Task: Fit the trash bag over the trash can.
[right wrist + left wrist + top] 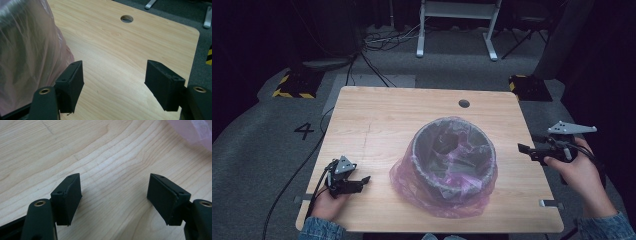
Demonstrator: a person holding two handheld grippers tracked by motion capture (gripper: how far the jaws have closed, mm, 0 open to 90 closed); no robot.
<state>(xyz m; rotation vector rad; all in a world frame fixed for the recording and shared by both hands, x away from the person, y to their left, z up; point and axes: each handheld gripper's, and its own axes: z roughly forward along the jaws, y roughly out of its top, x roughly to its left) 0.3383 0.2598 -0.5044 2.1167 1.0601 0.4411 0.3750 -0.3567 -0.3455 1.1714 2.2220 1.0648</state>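
Left hand-held gripper [362, 180] sits at the lower left of the high view, held low over the desk [377, 115], its jaws spread wide with bare wood between them; in the left gripper view [113, 192] nothing lies between the two black pads, and a corner of pink plastic shows at the upper right of that frame. Right hand-held gripper [523, 148] is at the right edge of the high view, over the desk's right side, pointing left toward the bin; its jaws stand well apart and hold nothing, as the right gripper view [113, 80] shows, with plain wood between the pads.

Between the two, slightly right of centre in the high view, stands a dark round bin [455, 155] on the desk, lined and draped with a thin pink plastic bag [412, 182]. The bag folds over the rim and pools loosely around the base, spreading furthest at the lower left. In the right gripper view the bagged bin [25, 50] rises at the left of the frame, just beside the left jaw, not touching it as far as can be told.

A round cable hole [464, 103] lies in the desk above the bin, toward the upper edge
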